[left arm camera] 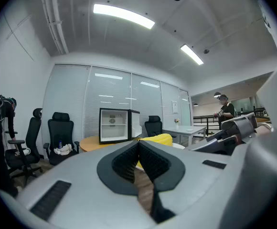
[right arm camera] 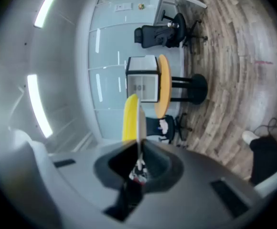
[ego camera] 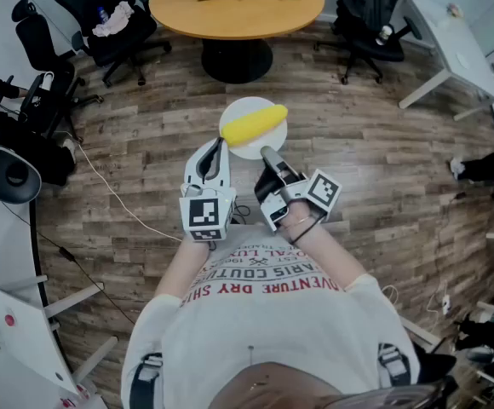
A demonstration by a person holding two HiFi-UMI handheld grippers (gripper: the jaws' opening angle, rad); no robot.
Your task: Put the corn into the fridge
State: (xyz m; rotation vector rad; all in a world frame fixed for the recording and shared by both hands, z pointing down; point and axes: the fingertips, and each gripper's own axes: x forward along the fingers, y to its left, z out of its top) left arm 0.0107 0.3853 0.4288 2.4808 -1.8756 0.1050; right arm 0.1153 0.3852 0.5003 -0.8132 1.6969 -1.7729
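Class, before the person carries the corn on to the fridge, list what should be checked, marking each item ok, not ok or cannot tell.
1. Right hand-held gripper clamped on the plate rim: ok.
2. Corn lying on the plate: ok.
3. Fridge door open: ok.
4. Left hand-held gripper empty, jaws together: ok.
5. Corn fits the fridge shelf: cannot tell.

Corn on plate, fridge on table
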